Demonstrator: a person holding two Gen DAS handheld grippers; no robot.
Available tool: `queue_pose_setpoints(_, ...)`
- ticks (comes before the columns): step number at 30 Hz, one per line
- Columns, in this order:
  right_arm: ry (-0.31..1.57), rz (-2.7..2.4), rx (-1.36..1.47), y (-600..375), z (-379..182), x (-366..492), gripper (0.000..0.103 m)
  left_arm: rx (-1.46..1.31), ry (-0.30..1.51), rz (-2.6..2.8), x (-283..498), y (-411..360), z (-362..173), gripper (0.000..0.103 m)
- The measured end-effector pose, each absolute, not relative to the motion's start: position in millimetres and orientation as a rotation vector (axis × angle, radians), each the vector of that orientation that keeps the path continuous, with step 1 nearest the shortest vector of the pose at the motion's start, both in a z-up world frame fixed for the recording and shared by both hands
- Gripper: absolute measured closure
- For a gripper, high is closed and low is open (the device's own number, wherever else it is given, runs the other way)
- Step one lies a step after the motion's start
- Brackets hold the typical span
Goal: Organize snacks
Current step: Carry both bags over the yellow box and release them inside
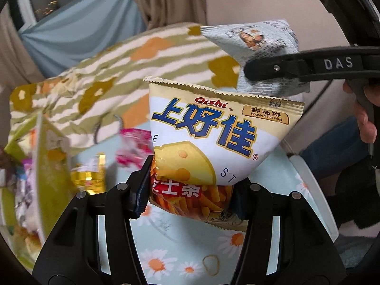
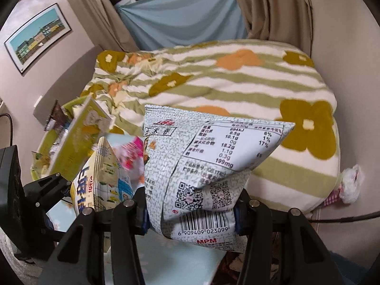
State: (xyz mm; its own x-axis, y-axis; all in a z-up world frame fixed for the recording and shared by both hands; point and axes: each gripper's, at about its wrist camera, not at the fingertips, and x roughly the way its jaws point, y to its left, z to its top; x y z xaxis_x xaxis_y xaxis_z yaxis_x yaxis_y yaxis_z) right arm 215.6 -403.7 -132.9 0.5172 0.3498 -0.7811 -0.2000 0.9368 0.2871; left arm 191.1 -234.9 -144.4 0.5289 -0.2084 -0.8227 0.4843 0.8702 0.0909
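Left gripper (image 1: 190,190) closed on lower part of yellow-white Oishi cheese-stick bag (image 1: 213,142), held upright above daisy-print table (image 1: 166,261). Right gripper (image 2: 191,210) pinches grey-white snack bag (image 2: 209,166), barcode side toward camera. Green basket (image 2: 45,142) of snacks sits left; flowered bedding (image 2: 237,83) behind.

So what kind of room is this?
Most likely a bedroom: a floral striped duvet on what looks like a bed, beige curtains behind it, and a framed picture on the wall.
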Motion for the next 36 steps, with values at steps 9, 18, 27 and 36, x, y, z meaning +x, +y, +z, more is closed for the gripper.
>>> queue_pose_setpoints(9,0.871,0.443,0.112,-330.1,-61.6,221.5,0.057,0.238,0.838,-0.238,192.6,-144.2,-78.5,0.049)
queue_pose_setpoints(18,0.818,0.574,0.098,-227.1,-35.4,242.1,0.057,0.197,0.849,-0.054,209.3,-21.0,-55.4,0.049)
queue_pose_setpoints(27,0.882,0.640,0.129,-118.2,-49.2,260.5,0.057,0.177,0.941,-0.003,231.0,67.6,-70.9,0.049)
queue_pose_setpoints(36,0.944,0.569,0.136,-73.4,-67.1,275.0,0.057,0.167,0.973,-0.070,244.5,95.8,-99.3,0.000)
